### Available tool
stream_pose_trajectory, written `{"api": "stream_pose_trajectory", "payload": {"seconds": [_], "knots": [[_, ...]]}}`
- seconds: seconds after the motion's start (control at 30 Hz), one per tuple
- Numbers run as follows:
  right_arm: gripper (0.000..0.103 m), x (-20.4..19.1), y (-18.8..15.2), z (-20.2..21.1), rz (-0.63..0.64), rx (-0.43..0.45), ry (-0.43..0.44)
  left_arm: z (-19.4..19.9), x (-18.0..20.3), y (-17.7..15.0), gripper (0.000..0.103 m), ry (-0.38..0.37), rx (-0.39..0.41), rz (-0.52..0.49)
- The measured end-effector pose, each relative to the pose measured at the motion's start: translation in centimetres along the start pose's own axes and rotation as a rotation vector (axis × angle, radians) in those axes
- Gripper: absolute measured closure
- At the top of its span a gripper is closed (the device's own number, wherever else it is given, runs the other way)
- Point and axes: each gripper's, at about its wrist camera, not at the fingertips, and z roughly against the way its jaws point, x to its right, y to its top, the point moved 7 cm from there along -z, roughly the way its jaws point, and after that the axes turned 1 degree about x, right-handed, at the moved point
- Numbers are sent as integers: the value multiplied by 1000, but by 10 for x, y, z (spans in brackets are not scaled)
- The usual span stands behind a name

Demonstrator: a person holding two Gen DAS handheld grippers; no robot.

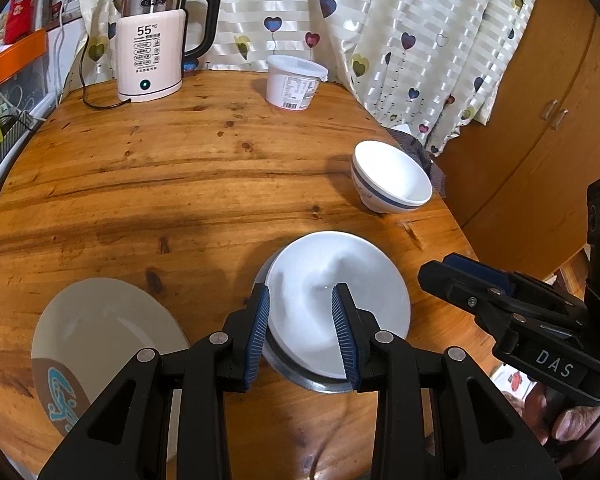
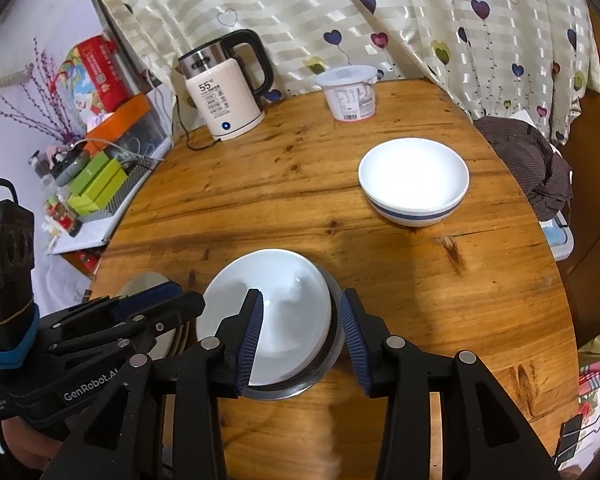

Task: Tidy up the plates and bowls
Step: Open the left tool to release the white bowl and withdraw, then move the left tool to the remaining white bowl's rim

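Currently both our grippers, left (image 1: 300, 332) and right (image 2: 302, 338), hover with jaws apart over the white plate (image 1: 340, 300) perched on a steel dish (image 1: 320, 380) near us. Risk: off-centre grip tips it; banded bowl (image 2: 414, 180) sits far right on the counter (image 1: 180, 184).

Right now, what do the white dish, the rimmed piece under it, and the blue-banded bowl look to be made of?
White dish: probably glazed ceramic, since it is glossy and opaque. Piece under it: likely stainless steel, with a bright, mirror-like grey rim. Blue-banded bowl: glazed ceramic or porcelain, smooth white with a painted band; melamine cannot be ruled out.
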Motion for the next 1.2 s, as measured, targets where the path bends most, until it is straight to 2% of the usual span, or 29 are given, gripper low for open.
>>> {"api": "stream_pose_trajectory", "payload": {"seconds": [0.77,1.2], "knots": [[63,63,28,0,-79,33,-82,-33,37,47,69,-63,-33,-73],[63,95,44,-16,-123,27,-108,-68,53,70,69,-95,-86,-90]]}}
